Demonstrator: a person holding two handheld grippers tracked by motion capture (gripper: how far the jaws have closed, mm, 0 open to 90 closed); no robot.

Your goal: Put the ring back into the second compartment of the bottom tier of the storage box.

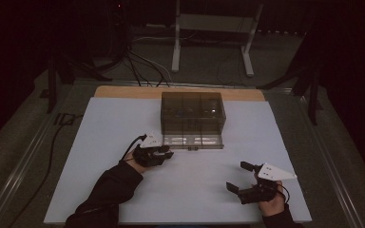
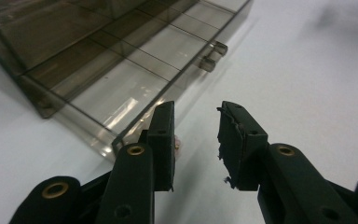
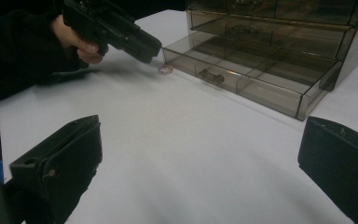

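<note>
Both your grippers, left and right, gaped empty; probably next, grab the pink bit at the drawer's nine o'clock.

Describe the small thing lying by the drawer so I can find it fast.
Start at the smoky clear drawer cabinet at the table's far middle; its bottom drawer is pulled out. Just off that drawer's front left corner, under the left gripper, lies a small pale pinkish object, the only loose item on the white tabletop.

No legible text, labels, brand marks or numbers found on any surface; lighting dim, fine detail not resolvable.
</note>
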